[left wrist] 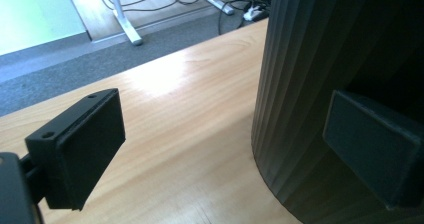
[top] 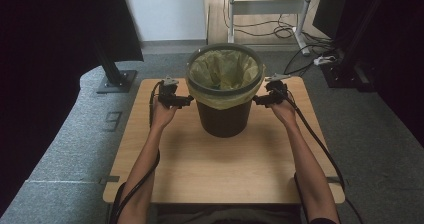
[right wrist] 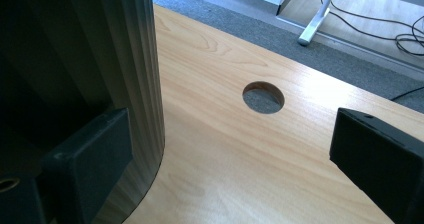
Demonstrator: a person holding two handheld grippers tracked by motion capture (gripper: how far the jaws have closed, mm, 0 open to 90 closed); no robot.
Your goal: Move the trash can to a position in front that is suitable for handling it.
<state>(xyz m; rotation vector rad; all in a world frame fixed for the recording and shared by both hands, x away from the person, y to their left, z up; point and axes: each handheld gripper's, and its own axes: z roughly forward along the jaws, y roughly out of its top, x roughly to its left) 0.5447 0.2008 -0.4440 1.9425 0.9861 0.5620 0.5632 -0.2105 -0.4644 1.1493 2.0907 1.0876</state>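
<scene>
While a dark bin [top: 225, 115] with a yellowish liner [top: 225, 70] is standing mid-bench [top: 200, 169], the left gripper [top: 186, 101] and right gripper [top: 256, 100] are flanking it, jaws spread wide, gripping nothing; each inner jaw is seemingly touching the ribbed wall, though shadow is obscuring contact.

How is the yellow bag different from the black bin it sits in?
The bag is pale yellow, thin and crinkly; the bin is black, stiff and ribbed. The bag lines the inside and folds over the rim, while the bin stands upright on the wooden table. Both are open at the top.
</scene>
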